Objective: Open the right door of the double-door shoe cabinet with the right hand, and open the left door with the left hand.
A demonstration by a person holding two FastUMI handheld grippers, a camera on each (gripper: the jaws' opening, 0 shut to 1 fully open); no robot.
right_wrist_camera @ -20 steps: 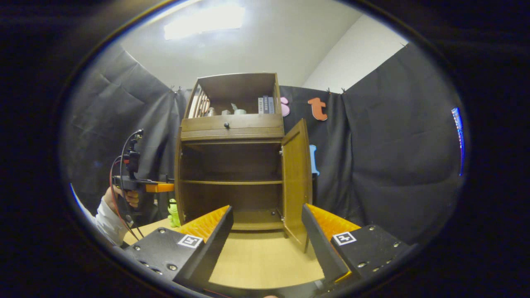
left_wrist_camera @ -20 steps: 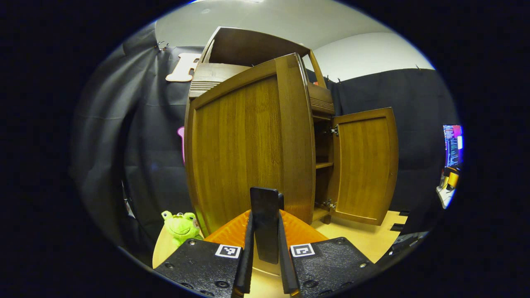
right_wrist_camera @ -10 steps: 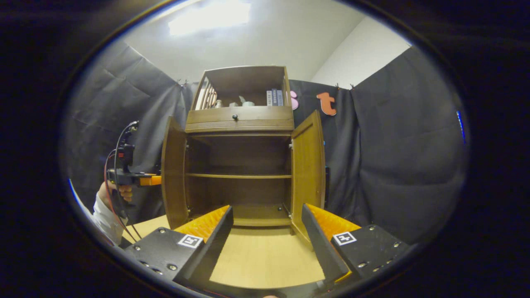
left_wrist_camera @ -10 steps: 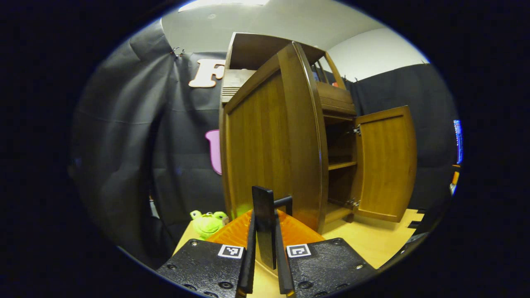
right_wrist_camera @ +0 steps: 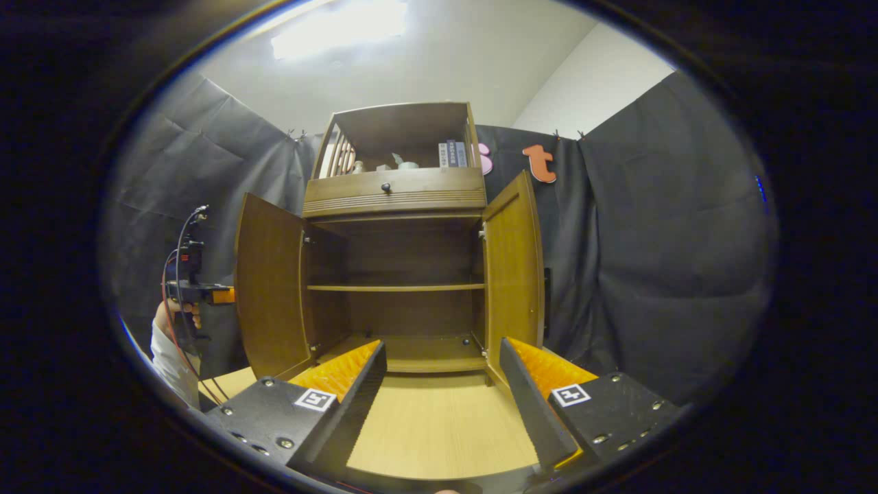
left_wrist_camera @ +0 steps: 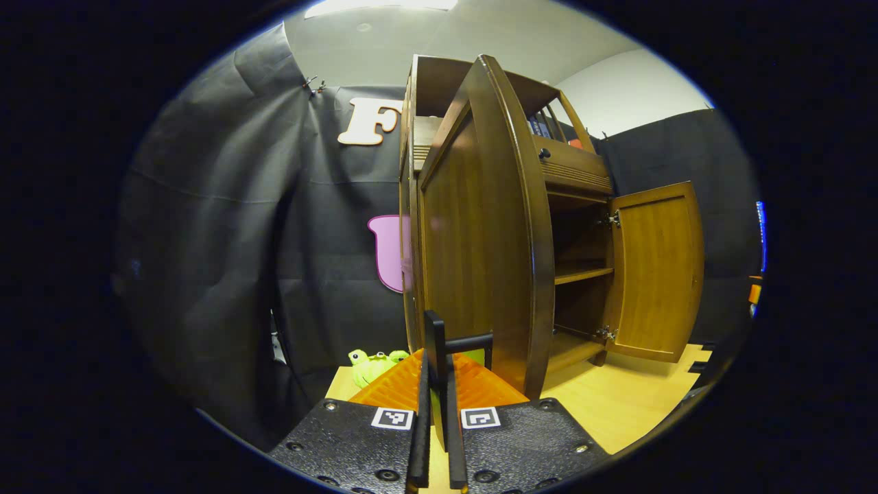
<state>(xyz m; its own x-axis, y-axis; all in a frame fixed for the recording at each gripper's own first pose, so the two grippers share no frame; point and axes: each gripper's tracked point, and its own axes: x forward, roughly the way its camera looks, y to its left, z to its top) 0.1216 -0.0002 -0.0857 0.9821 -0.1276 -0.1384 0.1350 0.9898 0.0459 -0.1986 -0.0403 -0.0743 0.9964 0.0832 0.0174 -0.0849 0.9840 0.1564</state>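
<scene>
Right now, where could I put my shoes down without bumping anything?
The bare tabletop before the cabinet, between the two open doors, is free. So are the middle shelf and the bottom shelf. It is crowded by the left door, where the left gripper is and the frog toy sits.

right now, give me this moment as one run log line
left gripper: fingers shut on left door handle | left door: swung open | right door: open | right gripper: open, clear of cabinet

Black cloth walls (right_wrist_camera: 658,226) hang around a light wooden surface (right_wrist_camera: 439,425); a bright ceiling light (right_wrist_camera: 339,31) shines above.
</scene>
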